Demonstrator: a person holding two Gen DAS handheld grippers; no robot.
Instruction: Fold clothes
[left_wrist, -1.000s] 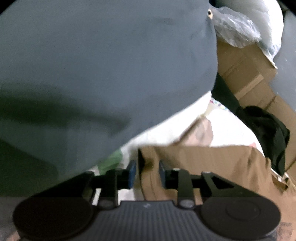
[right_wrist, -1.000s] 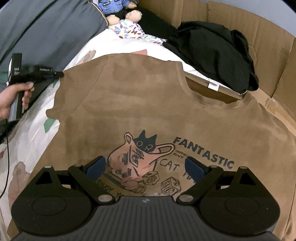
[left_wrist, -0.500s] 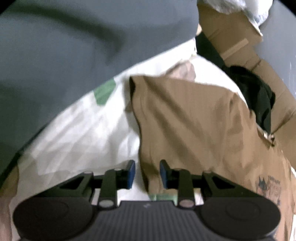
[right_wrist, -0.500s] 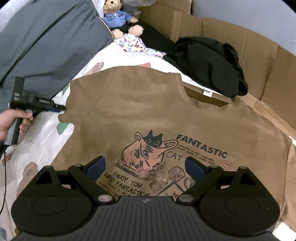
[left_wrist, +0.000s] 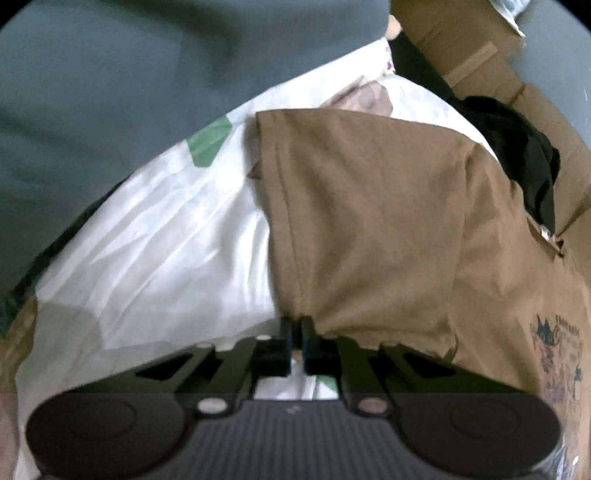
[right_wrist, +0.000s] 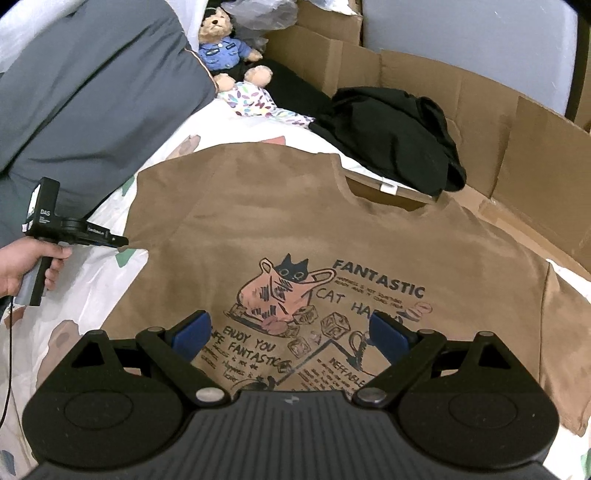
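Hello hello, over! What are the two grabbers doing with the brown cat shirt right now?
Left gripper pinched shut on sleeve hem of brown T-shirt. Right gripper open, above the print. Shirt flat, unfolded. Black garment touching the collar.

Brown T-shirt (right_wrist: 295, 221) (cat print, black lettering) on white patterned sheet (left_wrist: 166, 240).

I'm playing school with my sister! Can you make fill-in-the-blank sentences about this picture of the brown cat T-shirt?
1. The left gripper pinches the sleeve of the ____ printed T-shirt.
2. The right gripper hovers over the print with its jaws ____.
3. The teddy bear wears a ____ shirt.
4. The crumpled garment by the cardboard wall is ____.

Missing words: brown; open; blue; black
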